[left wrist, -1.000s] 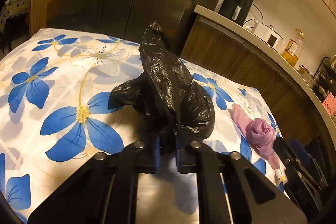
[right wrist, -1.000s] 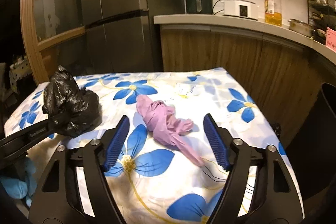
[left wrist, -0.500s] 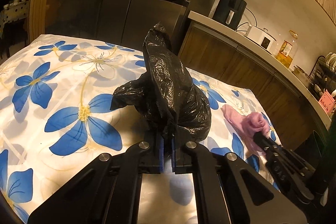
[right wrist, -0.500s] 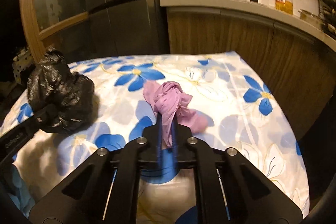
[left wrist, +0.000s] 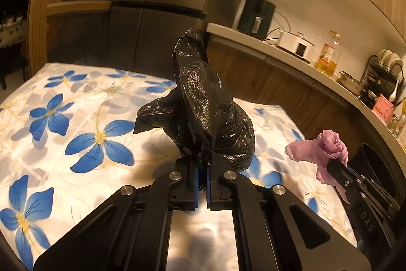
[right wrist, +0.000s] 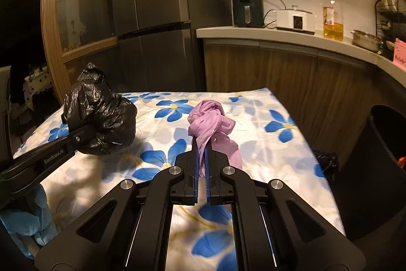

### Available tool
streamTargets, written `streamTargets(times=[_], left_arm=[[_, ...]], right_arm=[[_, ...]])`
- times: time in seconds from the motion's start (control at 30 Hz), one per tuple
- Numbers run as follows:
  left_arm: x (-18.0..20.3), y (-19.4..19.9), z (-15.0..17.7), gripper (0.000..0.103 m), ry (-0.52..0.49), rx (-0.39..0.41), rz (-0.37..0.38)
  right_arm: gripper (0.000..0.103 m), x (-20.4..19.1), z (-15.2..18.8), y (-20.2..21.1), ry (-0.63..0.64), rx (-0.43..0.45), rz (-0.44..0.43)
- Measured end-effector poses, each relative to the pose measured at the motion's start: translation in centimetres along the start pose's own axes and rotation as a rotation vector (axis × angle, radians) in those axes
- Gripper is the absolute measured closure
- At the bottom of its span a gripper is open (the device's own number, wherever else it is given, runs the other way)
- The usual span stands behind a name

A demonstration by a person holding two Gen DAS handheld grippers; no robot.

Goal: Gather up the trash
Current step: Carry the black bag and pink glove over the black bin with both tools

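Observation:
A crumpled black plastic bag (left wrist: 205, 113) is pinched in my left gripper (left wrist: 201, 166), which is shut on its lower folds and holds it above the flowered tablecloth (left wrist: 76, 144). My right gripper (right wrist: 202, 144) is shut on a crumpled pink plastic bag (right wrist: 210, 118), lifted just off the cloth. The right wrist view has the black bag (right wrist: 101, 118) and left gripper (right wrist: 76, 137) at its left. At the right edge of the left wrist view is the pink bag (left wrist: 327, 146), held by the right gripper (left wrist: 332, 164).
A dark trash bin (right wrist: 380, 169) stands right of the table, with a small black bag (right wrist: 326, 160) on the floor beside it. Behind are a fridge (right wrist: 157, 17) and a counter (right wrist: 291, 38) with appliances. A blue-gloved hand (right wrist: 28, 215) shows at lower left.
My right gripper closed on the pink bag and lifted it off the cloth. My left gripper raised the black bag, tightening its pinch slightly.

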State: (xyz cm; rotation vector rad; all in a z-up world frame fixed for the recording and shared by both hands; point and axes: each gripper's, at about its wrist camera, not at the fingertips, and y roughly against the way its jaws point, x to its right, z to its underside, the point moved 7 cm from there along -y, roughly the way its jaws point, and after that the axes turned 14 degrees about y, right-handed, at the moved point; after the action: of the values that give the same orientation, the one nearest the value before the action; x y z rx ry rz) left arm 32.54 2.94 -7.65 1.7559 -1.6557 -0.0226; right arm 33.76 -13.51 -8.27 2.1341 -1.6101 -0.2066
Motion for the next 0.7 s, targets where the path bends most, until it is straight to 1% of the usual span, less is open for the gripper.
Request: streamTargets(times=[0.1, 0.27, 0.7], left_arm=[[1.4, 1.2, 0.4, 0.099, -0.025, 0.010, 0.013], [4.1, 2.2, 1.6, 0.099, -0.060, -0.003, 0.040], [14.6, 4.1, 5.1, 0.099, -0.204, -0.020, 0.178]], right_arm=[[0.099, 1.1, -0.1, 2.0, -0.007, 0.018, 0.024], [0.099, 3.3, 0.0, 5.1, -0.017, 0.052, 0.077], [0.099, 11.8, 1.9, 11.3, -0.099, 0.090, 0.231]])
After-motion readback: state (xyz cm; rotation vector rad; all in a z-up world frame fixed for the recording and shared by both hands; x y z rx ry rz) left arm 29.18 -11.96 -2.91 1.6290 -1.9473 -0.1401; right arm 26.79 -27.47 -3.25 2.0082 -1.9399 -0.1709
